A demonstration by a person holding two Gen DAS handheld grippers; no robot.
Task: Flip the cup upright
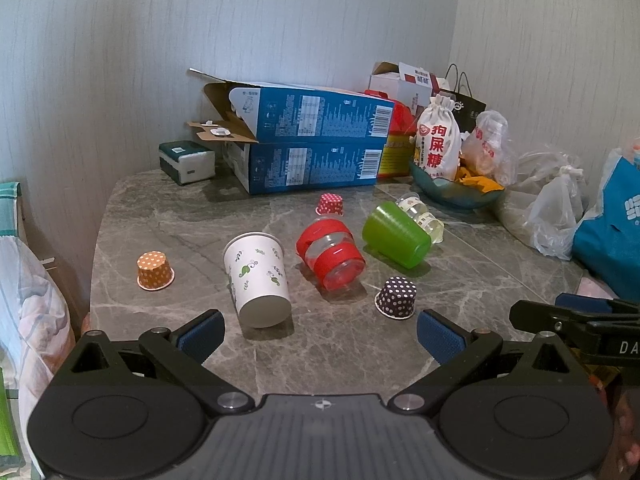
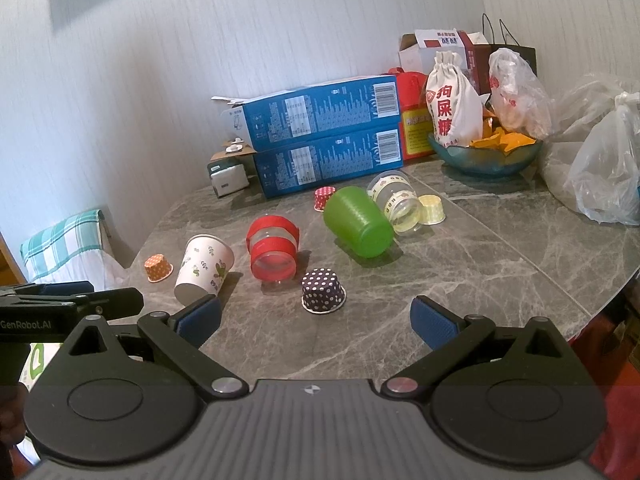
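Marble table [image 1: 168, 216] by wall corner | paper cup [image 1: 256, 278] toppled mid-table, base facing left gripper [image 1: 318, 336], presumably first target | right gripper [image 2: 314, 322] likewise spread wide, empty, poised for approach

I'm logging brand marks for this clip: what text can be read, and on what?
"狗屎糖": white drawstring bag in the bowl.
"GenRobot.AI": left gripper body, seen from the right wrist.
"DA": cut off, right gripper body, seen from the left wrist.
Blue boxes, red-and-white carton: print too small to read.
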